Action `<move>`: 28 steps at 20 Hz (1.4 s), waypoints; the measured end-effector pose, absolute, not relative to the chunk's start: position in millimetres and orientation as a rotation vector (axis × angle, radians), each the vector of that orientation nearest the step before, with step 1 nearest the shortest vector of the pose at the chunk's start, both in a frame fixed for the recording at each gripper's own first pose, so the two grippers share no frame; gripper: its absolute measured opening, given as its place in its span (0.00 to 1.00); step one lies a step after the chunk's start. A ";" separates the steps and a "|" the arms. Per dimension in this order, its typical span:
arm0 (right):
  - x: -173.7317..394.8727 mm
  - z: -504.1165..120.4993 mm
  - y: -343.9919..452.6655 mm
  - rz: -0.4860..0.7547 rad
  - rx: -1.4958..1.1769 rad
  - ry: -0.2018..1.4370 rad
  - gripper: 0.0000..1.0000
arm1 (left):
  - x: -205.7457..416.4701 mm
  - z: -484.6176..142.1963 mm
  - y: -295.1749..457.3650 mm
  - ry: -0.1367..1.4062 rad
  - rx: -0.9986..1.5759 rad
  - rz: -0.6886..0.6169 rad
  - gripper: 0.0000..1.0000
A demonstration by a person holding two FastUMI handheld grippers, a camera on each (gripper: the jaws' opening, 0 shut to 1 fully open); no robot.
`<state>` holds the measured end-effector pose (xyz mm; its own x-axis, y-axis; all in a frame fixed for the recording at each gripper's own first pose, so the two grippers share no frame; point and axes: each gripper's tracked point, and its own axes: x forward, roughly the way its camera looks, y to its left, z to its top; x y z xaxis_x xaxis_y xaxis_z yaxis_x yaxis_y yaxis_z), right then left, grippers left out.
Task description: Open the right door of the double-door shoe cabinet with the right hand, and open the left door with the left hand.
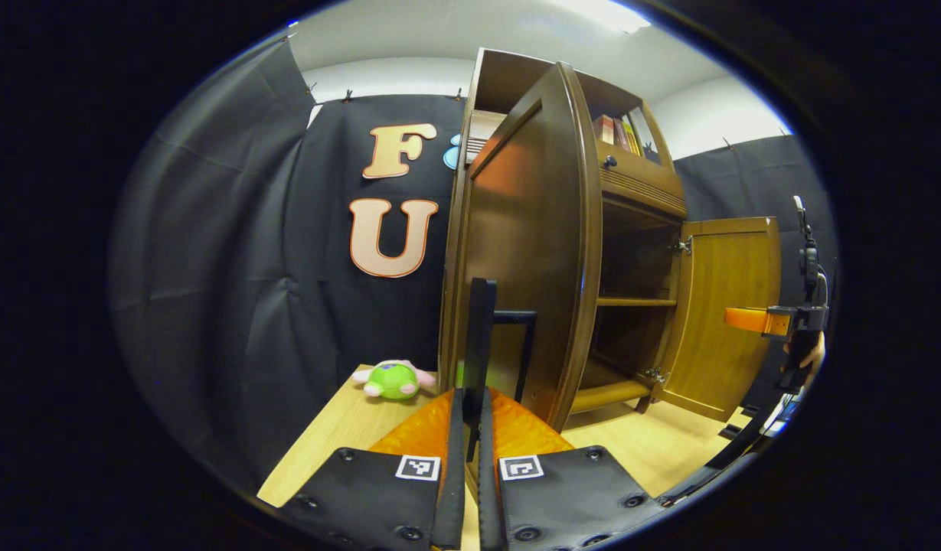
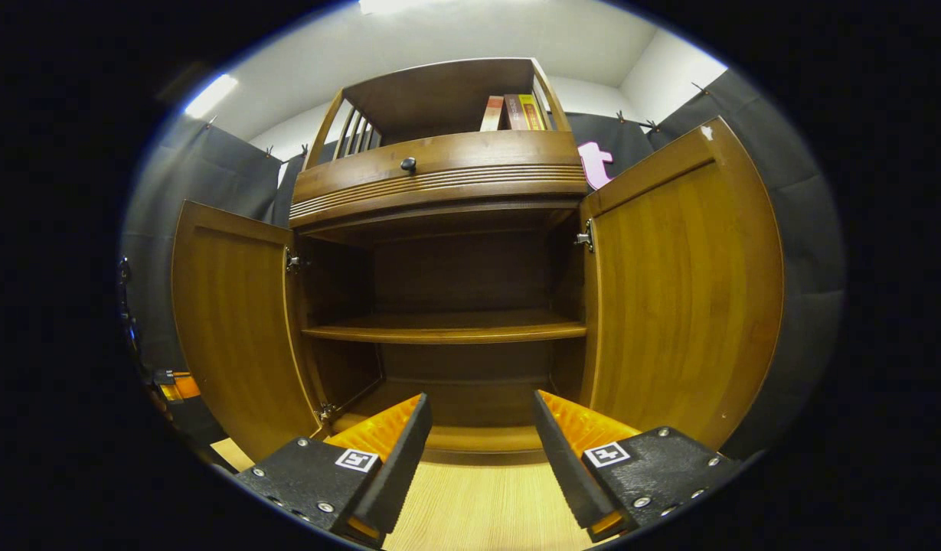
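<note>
The shoe cabinet (image 2: 439,176) stands on a light wooden table (image 1: 340,428) with both doors swung wide, its dark interior and middle shelf (image 2: 447,330) exposed. The right door (image 2: 684,291) stands open just beside the right gripper (image 2: 481,436), whose fingers are spread apart, holding nothing, facing the gap between the doors. The left gripper (image 1: 471,428) is pinched closed on the black handle (image 1: 481,337) of the left door (image 1: 527,252). A green plush toy (image 1: 393,379) lies near the cabinet's side, black cloth behind.
</note>
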<state>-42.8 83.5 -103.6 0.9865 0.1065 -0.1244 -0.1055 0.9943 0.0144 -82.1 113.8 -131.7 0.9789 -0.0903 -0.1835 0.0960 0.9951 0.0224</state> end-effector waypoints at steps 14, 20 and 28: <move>-36.9 -107.2 95.4 0.119 0.001 0.128 0.92 | -110.4 -106.0 175.5 0.148 0.082 0.073 0.09; -42.3 -100.4 86.9 0.114 0.004 0.113 0.92 | -112.2 -77.8 142.6 0.114 0.065 0.039 0.09; -52.4 -86.8 75.1 0.114 0.006 0.089 0.92 | -105.1 -33.2 90.8 0.049 0.011 -0.034 0.08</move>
<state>-52.4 75.1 -86.8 0.9896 0.1142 -0.0879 -0.1137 0.9935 0.0110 -105.1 90.8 -33.2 0.9982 -0.0337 -0.0495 0.0343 0.9994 0.0104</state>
